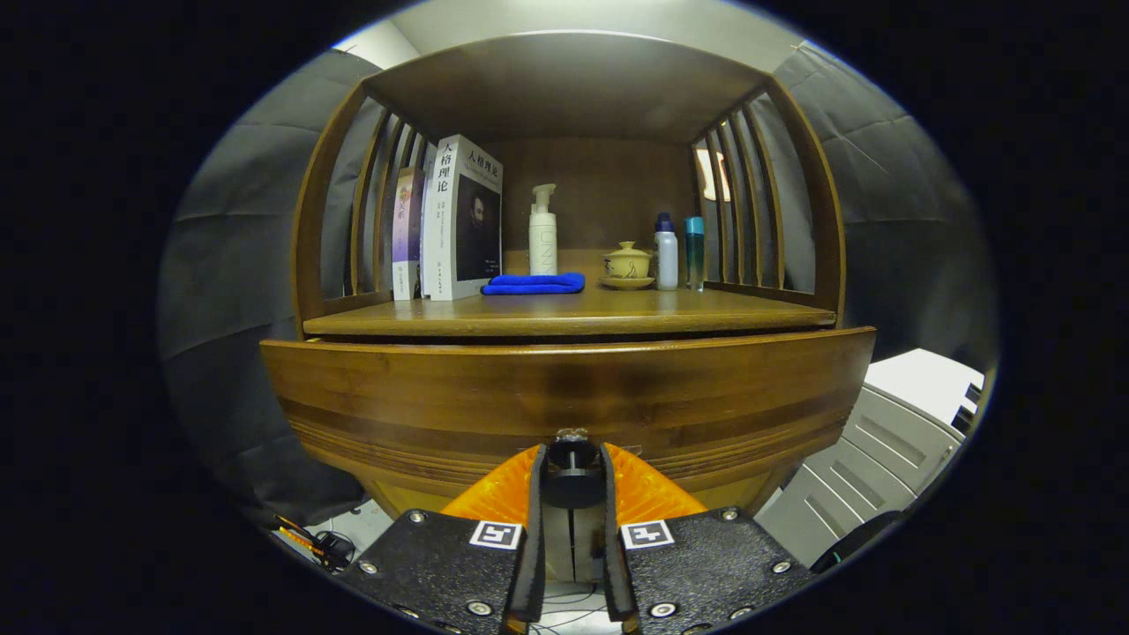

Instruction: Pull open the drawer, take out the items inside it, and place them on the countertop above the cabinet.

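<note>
Between the gripper (571,481) fingers — clamped drawer knob (571,459) — book (466,216) spine "人格理论" above

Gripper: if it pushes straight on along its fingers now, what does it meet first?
The gripper already has the drawer knob between its fingers; straight on, it would press into the drawer front right behind it.

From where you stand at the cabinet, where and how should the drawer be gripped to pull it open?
By its knob, the small dark stem with a round cap that sticks out of the middle of the drawer front. Come straight on from the front, one finger on each side of the stem. The gripper already sits there, its fingers closed around the knob, so a straight pull back looks right.
</note>
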